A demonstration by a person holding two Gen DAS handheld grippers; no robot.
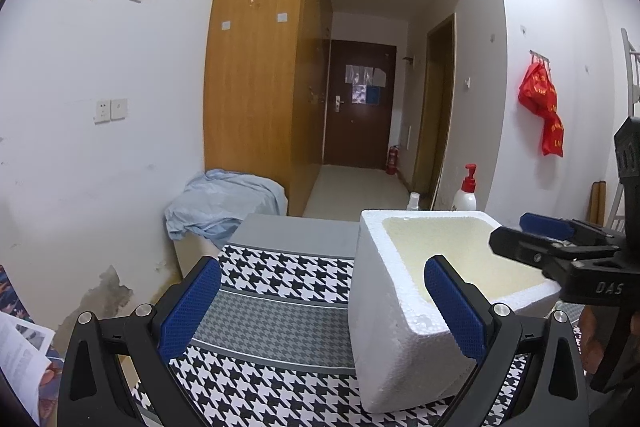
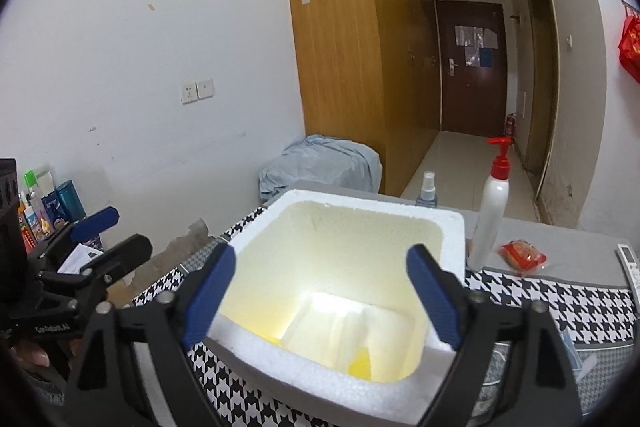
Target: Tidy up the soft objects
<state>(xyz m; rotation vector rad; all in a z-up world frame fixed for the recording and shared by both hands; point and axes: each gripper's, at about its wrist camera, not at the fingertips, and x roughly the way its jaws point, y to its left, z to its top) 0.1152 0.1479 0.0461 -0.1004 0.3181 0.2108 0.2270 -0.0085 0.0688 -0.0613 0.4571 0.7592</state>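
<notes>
Left wrist view: left gripper [image 1: 322,303] spread wide, nothing between the pads, low over the houndstooth cloth [image 1: 276,311] with the foam box [image 1: 384,307] at its right finger; right gripper [image 1: 532,231] reaches over the box's far side. Right wrist view: right gripper [image 2: 322,295] spread above the foam box [image 2: 360,205], holding nothing; pale and yellow items [image 2: 344,331] lie on the box floor, too washed out to identify.

One white foam box [image 2: 452,239] stands on one houndstooth cloth [image 2: 560,303]. Beyond it are two bottles: one white pump bottle [image 2: 490,211] with a red head and one small clear spray bottle [image 2: 427,191]. One red wrapped packet [image 2: 522,255] and one white remote control [image 2: 630,265] lie on the grey surface. One pale blue bundle of fabric [image 2: 324,163] lies behind.
</notes>
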